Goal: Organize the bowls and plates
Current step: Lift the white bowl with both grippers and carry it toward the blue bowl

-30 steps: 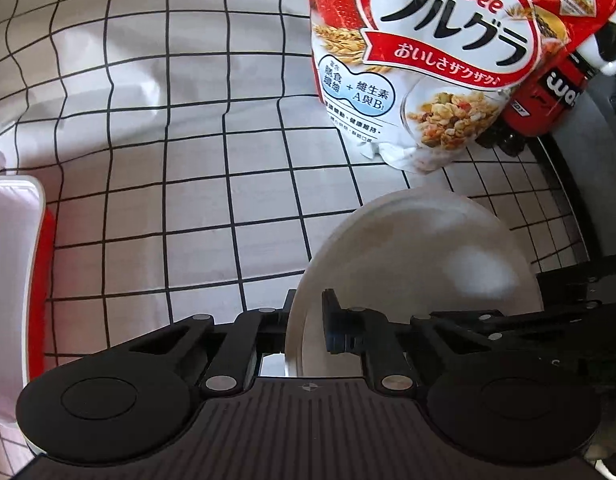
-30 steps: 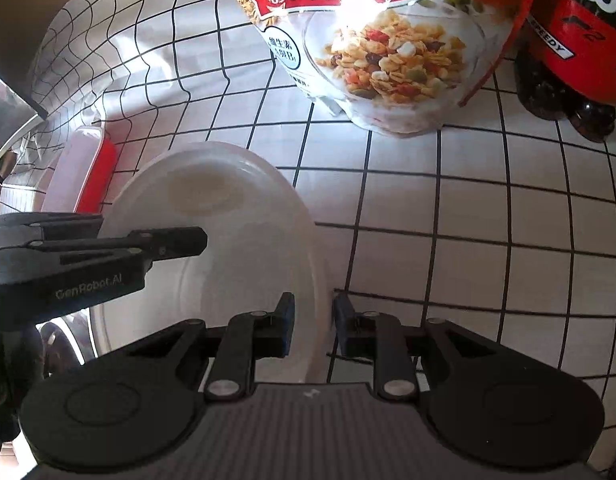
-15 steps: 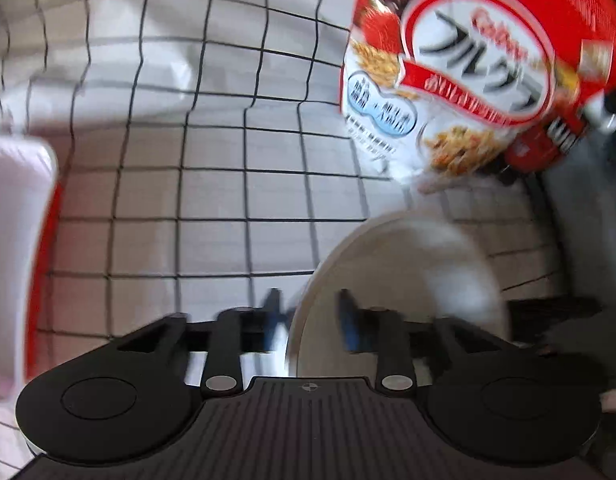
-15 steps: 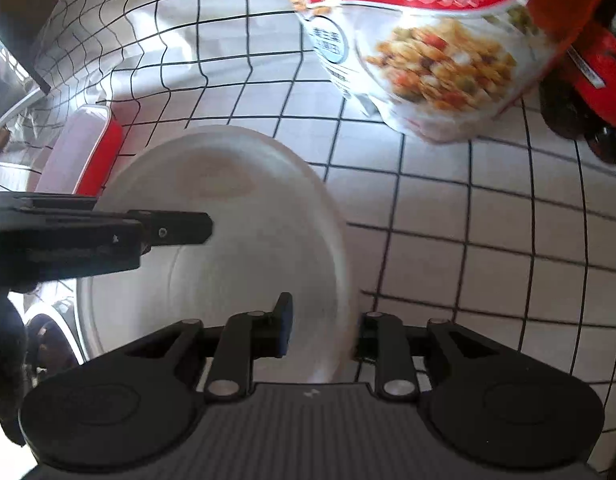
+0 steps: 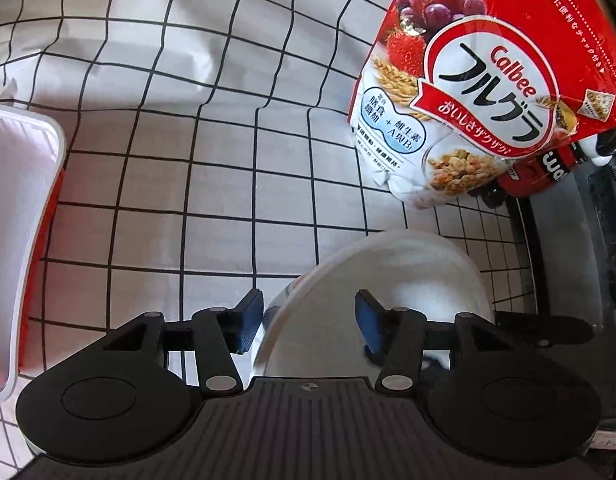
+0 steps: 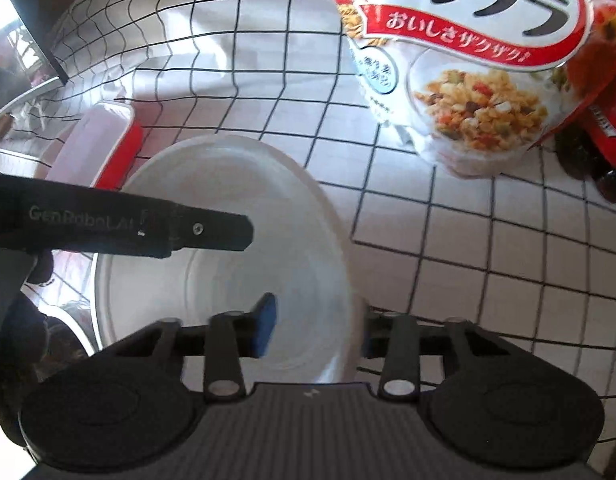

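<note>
A white plate (image 5: pixel 407 272) lies low over the checked tablecloth (image 5: pixel 212 184). Its left rim runs between the jaws of my left gripper (image 5: pixel 308 322). Those jaws are opening, and both blue pads stand clear of the rim. In the right wrist view the same plate (image 6: pixel 228 208) fills the middle. My right gripper (image 6: pixel 315 328) straddles its right rim, one pad over the plate's inside and the other finger outside, and neither presses on it. One finger of the left gripper (image 6: pixel 212 232) reaches in over the plate from the left.
A red and white cereal bag (image 5: pixel 487 92) stands just beyond the plate, with a dark bottle with a red label (image 6: pixel 603 132) behind it. A red container with a white lid (image 5: pixel 16 220) lies to the left. A dark grey ledge (image 5: pixel 567 248) borders the cloth on the right.
A second ago both grippers were shut on opposite rims of the plate. Both have let go and stand apart from the rim, the left one wider. Both hands have shifted sideways.
</note>
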Motion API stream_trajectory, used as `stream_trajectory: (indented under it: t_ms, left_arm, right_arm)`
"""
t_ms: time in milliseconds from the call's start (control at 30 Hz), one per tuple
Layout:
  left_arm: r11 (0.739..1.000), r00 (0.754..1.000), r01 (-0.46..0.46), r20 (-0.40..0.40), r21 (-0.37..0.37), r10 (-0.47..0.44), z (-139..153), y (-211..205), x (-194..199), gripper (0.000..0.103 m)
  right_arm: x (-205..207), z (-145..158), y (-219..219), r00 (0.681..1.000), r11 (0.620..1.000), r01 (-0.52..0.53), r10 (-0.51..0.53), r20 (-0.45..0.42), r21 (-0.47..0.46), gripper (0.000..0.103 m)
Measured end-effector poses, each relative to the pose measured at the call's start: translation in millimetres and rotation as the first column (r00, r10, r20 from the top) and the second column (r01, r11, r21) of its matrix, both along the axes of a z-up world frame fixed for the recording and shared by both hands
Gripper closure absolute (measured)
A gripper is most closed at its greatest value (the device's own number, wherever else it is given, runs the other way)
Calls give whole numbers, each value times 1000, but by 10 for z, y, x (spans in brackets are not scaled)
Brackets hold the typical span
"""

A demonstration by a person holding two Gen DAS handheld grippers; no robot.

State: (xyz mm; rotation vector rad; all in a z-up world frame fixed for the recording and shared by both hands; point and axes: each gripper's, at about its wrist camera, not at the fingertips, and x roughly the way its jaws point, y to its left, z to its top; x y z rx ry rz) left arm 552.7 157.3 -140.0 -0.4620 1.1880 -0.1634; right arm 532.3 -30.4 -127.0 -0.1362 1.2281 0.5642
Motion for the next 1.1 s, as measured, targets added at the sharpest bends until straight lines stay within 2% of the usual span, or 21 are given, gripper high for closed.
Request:
stream_trajectory:
  t_ms: [100,233,433,667,800,900,1000,1067,1100]
  left_arm:
    - [1000,1000,6,-5,6,-6,-18,3,-13,48]
    - [998,999,38,-20,46,-37,-30,-32,-38,50]
    - [986,994,102,-41,131,-98,26,-64,-133,51]
    - [985,993,96,-77,146,-85,-5,-23,-142,51]
    - [977,985,164,-77,138,-154,-26,-209,-108,51]
    - [968,981,188,-86,167,-176,-78,-291,-82,51]
    - [965,983,176,-86,196,-162,-122,-305,-46,52]
    - [966,982,181,-88,185,-167,-121,-325,-27,52]
    - [966,982,183,-88,185,-169,-123,-345,-21,52]
  right_arm:
    - [7,16,-50,1000,1000,12,-12,4,-1,81]
    - [1,24,-92,1000,1000,17,-17,1,7,90]
    - [-23,23,-102,1000,1000,22,-22,4,15,91]
    - [28,42,-201,999,998,51,-51,11,34,93]
    - [74,38,-230,997,996,77,-77,7,36,93]
    - [141,18,-260,993,993,115,-115,-5,41,93]
    - [178,-6,-300,991,991,130,-129,-24,41,91]
    - [175,-33,-337,990,990,132,-130,-52,43,79]
    - [168,-40,-360,989,990,135,-132,-60,47,68]
